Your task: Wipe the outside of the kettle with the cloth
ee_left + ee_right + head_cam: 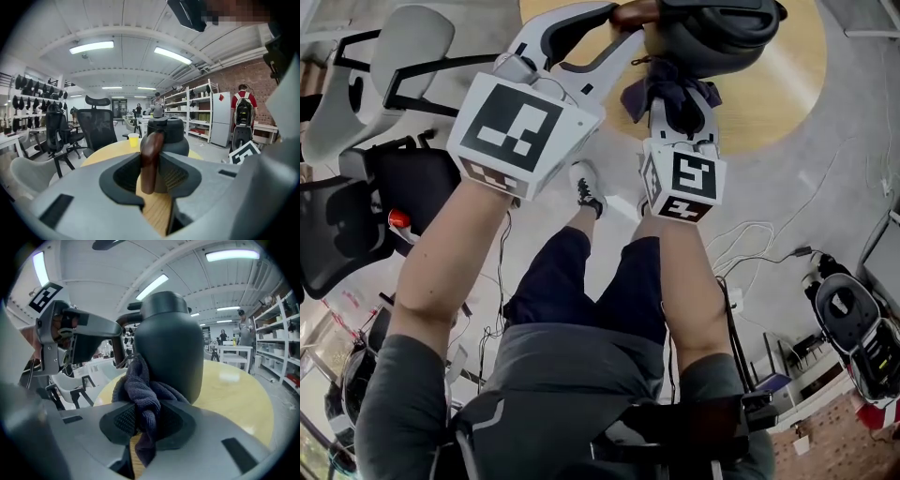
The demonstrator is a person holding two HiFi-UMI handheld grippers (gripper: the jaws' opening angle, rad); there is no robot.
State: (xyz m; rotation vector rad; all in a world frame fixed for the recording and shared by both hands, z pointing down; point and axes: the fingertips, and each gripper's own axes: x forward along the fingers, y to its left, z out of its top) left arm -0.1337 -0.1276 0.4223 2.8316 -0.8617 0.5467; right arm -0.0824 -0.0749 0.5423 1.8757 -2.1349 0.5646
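Note:
A dark grey kettle (717, 33) stands on a round wooden table (783, 89) at the top of the head view. My left gripper (623, 21) is shut on its brown handle (150, 150), which stands upright between the pads in the left gripper view, with the kettle body (171, 133) just behind. My right gripper (675, 98) is shut on a bunched dark blue cloth (140, 390). The cloth lies against the lower side of the kettle (171, 345). In the right gripper view the left gripper (79, 333) shows at the left, beside the kettle.
Office chairs (380, 70) stand left of the table, and a black mesh one (337, 225) is nearer. Cables (750, 239) run over the floor at the right. A yellow cup (133, 139) sits on the table's far side. Shelving (197, 112) and a person with a backpack (243, 112) are farther off.

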